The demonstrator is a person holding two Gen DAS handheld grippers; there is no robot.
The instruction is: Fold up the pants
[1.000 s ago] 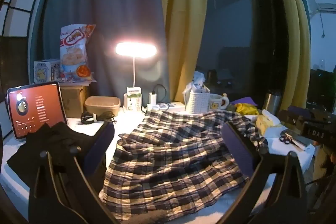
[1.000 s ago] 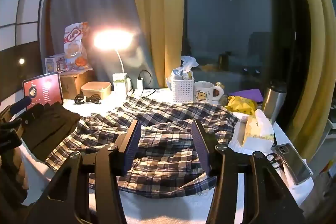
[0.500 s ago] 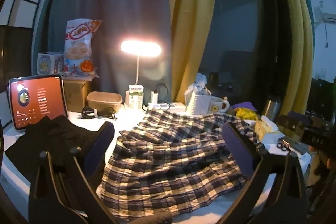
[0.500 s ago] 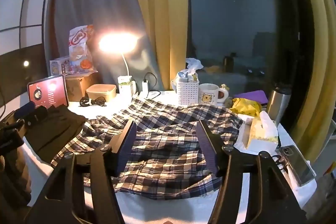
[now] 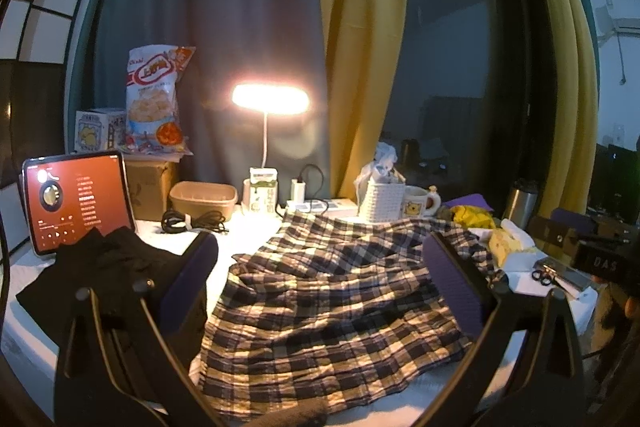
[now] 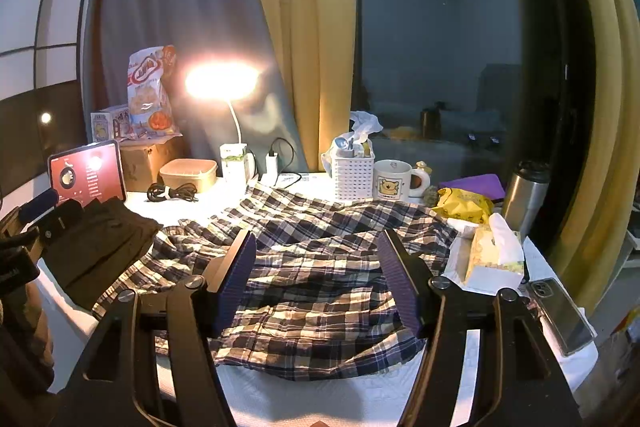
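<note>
The white-covered surface was seen to carry everything, with clutter ranged along its far edge from ten to two o'clock. At its centre the plaid pants were spread, rumpled and ridged, the nearest hem lying toward six o'clock. A darker folded garment was set beside them at nine o'clock, touching or just overlapping their left edge. The cloth was judged light, soft and limp, likely to sag and bunch when lifted, and not slippery. A hold at two corners of one end, at the hem or at the waistband, was judged best, so that the fabric could be carried over flat. A tissue box at three o'clock was judged close enough to be snagged. The right hand-held gripper was seen with jaws opening, nothing pressed between them, the pants merely beyond. The left hand-held gripper was held released, wide apart, gripping nothing.
</note>
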